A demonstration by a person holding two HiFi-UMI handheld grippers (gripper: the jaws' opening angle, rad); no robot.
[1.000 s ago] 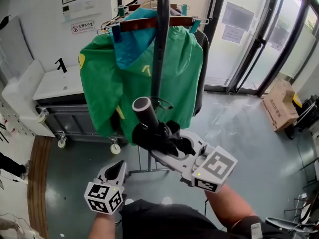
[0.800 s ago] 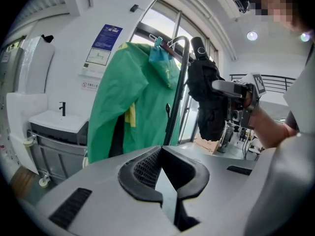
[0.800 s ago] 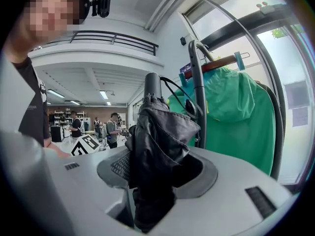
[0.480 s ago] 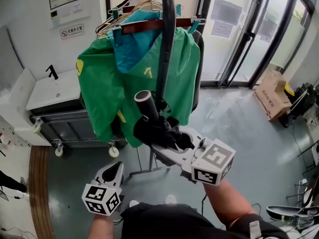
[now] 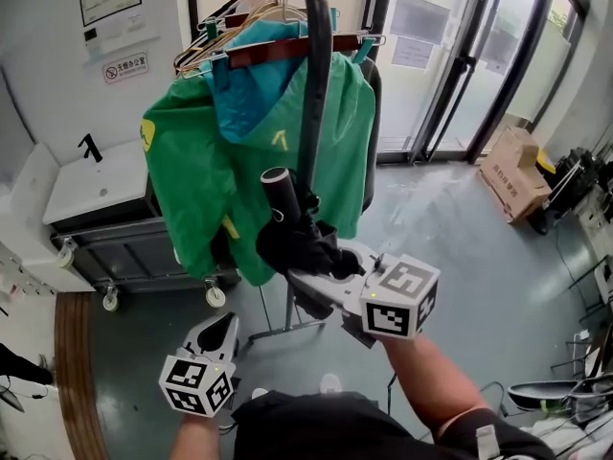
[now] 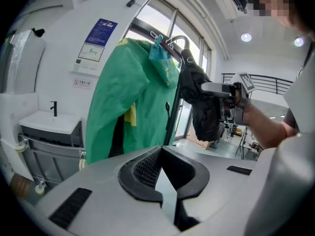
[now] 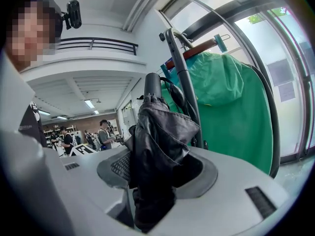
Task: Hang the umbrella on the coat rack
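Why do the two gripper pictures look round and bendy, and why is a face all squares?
Both gripper views are wide-angle: dark corners, and the dark door beam bows. The square patches were laid on afterwards to hide faces. Head view: the glass doors glow pale.

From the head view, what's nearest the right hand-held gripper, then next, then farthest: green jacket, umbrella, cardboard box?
1. The umbrella, clamped in the right hand-held gripper.
2. The green jacket, hanging on the coat rack just behind.
3. The cardboard box, far off to the right.
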